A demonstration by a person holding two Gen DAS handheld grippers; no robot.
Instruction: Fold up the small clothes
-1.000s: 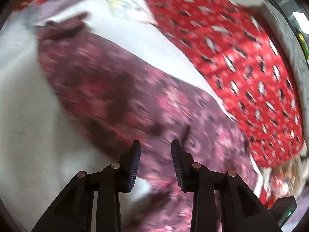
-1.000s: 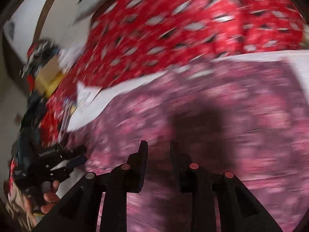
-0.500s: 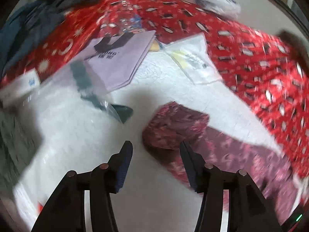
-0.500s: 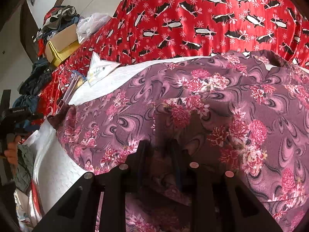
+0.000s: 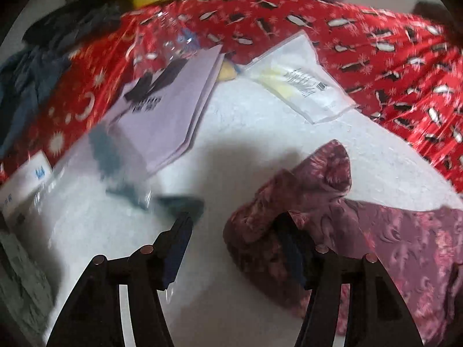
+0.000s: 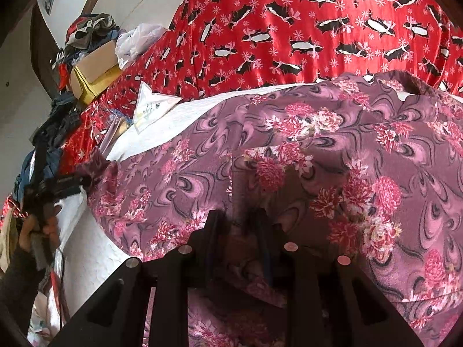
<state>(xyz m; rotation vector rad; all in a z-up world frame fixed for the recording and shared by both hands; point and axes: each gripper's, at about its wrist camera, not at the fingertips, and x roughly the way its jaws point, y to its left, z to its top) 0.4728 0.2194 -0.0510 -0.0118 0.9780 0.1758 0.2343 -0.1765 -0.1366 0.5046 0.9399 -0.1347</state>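
Note:
A purple-pink floral garment (image 6: 318, 150) lies spread on a white sheet (image 6: 92, 254). In the left wrist view its bunched end (image 5: 312, 190) lies at the right. My left gripper (image 5: 234, 240) is open; its right finger touches the bunched end and its left finger is over bare sheet. My right gripper (image 6: 240, 225) is nearly closed, with a fold of the garment pinched between its fingers. The left gripper also shows in the right wrist view (image 6: 58, 188), held by a hand at the garment's far left end.
A lilac bag (image 5: 173, 101), a clear plastic packet (image 5: 303, 84) and a packet with dark fabric (image 5: 121, 173) lie on the sheet. A red penguin-print cloth (image 5: 376, 43) covers the surface beyond. Boxes and piled clothes (image 6: 86, 57) stand at the far edge.
My left gripper has swung away from the garment's middle to its bunched end and opened wider. My right gripper has closed on a fold of the garment.

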